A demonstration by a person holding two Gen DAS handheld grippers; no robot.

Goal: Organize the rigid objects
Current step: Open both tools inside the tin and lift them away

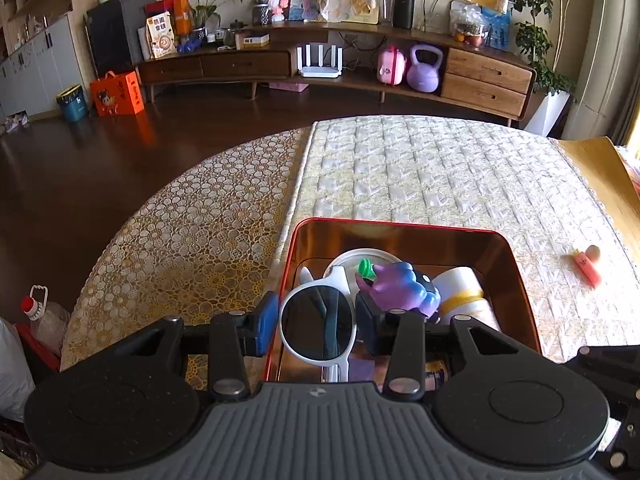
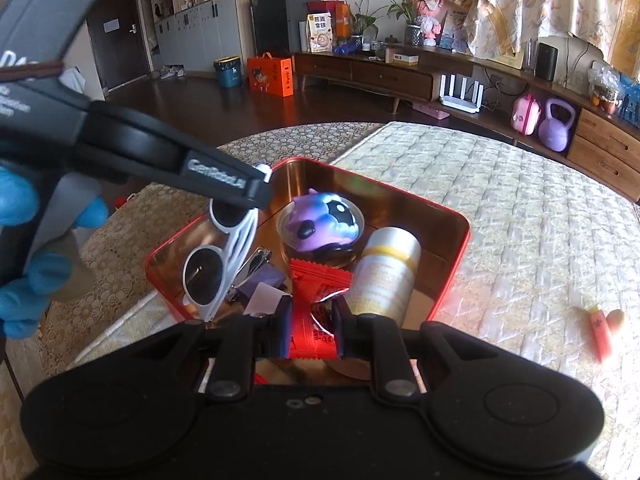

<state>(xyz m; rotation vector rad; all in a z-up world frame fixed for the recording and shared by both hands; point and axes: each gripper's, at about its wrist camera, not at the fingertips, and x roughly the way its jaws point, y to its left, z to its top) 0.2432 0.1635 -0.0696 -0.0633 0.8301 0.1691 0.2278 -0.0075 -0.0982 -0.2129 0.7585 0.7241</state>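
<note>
A red tin box (image 1: 520, 280) (image 2: 456, 248) sits on the quilted table. It holds a purple toy (image 1: 400, 288) (image 2: 324, 220), a white bottle (image 1: 464, 292) (image 2: 384, 276), a red packet (image 2: 316, 284) and nail clippers (image 2: 256, 260). My left gripper (image 1: 316, 320) (image 2: 256, 184) is shut on white sunglasses (image 1: 318, 324) (image 2: 224, 248) and holds them over the box's left side. My right gripper (image 2: 312, 328) hangs over the box's near edge with a narrow gap between its fingers and nothing in them. A pink lip balm (image 1: 588, 266) (image 2: 600, 328) lies on the table to the right.
The table has a lace cloth (image 1: 180, 240) on its left part. Behind it are dark floor, a long wooden TV cabinet (image 1: 280, 60) and an orange gift box (image 1: 118, 94). A plastic bottle (image 1: 40, 316) stands on the floor at left.
</note>
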